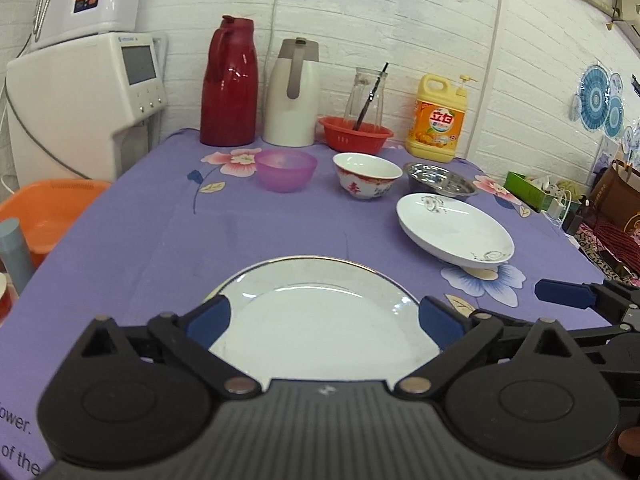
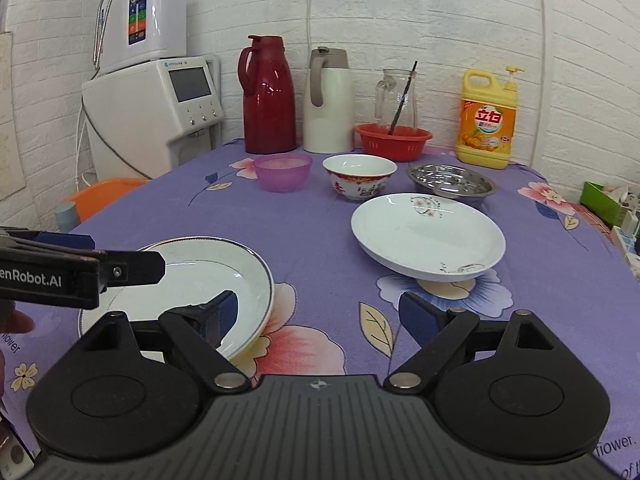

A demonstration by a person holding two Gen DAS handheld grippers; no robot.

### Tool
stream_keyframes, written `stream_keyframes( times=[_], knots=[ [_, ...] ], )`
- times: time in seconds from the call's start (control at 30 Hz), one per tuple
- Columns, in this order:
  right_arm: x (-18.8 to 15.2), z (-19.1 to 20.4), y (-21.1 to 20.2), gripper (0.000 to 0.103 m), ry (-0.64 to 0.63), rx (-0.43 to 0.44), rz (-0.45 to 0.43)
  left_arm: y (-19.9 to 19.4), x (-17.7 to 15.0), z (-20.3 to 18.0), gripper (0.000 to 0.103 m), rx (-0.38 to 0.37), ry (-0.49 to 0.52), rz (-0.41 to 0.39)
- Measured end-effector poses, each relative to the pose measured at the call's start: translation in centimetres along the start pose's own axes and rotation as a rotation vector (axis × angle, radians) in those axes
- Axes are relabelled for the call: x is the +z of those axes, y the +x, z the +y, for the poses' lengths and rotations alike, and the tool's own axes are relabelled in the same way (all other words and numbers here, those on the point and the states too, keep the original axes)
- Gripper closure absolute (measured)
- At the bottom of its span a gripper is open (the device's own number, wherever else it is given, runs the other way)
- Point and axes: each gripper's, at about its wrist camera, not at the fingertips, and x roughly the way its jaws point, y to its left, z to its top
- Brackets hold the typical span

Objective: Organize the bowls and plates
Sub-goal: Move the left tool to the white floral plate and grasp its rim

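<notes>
A white plate with a dark rim (image 1: 320,280) lies on the purple flowered tablecloth (image 1: 160,240) near the front edge. My left gripper (image 1: 324,316) hangs open over it, one finger over each side, with the pads clear of the rim. The same plate (image 2: 208,276) shows in the right wrist view, with the left gripper's fingers (image 2: 132,270) over it. My right gripper (image 2: 320,310) is open and empty, just right of that plate. Farther back stand a white flower-printed plate (image 2: 428,236), a steel dish (image 2: 450,180), a red-and-white porcelain bowl (image 2: 359,176) and a purple plastic bowl (image 2: 282,172).
Along the back wall stand a red thermos (image 2: 268,96), a white thermos (image 2: 328,100), a glass jug (image 2: 396,96), a red basket (image 2: 394,140) and a yellow detergent bottle (image 2: 488,120). A white water dispenser (image 2: 152,112) and an orange basin (image 1: 44,212) sit off the table's left side.
</notes>
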Motion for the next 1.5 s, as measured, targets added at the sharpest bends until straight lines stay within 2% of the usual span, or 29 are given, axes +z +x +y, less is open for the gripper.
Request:
stream_keyframes(
  times=[0.2,0.43,0.8,0.97,1.17,1.37,1.5],
  knots=[
    [-0.3,-1.0,-0.9,0.0,0.001,-0.046,-0.025,0.2,0.5,-2.0,0.003,-0.031,0.03,0.008],
    [0.5,-4.1,1.6,0.0,0.037,-0.082,-0.005,3.4,2.8,-3.6,0.003,-0.043,0.04,0.048],
    [3.5,-10.5,6.9,0.0,0.064,-0.143,-0.005,12.1,8.8,-5.8,0.003,-0.071,-0.014,0.117],
    [3.9,-14.4,10.1,0.0,0.131,-0.17,0.041,17.1,10.9,-7.1,0.003,-0.107,-0.05,0.166],
    [3.8,-16.0,13.2,0.0,0.158,-0.151,0.101,22.2,11.0,-8.8,0.003,-0.079,0.008,0.244],
    [2.9,-16.0,14.8,0.0,0.169,-0.12,0.151,24.6,10.0,-9.4,0.004,-0.072,0.016,0.272],
    [2.6,-15.8,15.2,0.0,0.161,-0.113,0.165,26.0,9.3,-10.1,0.015,-0.061,0.033,0.305]
  ],
)
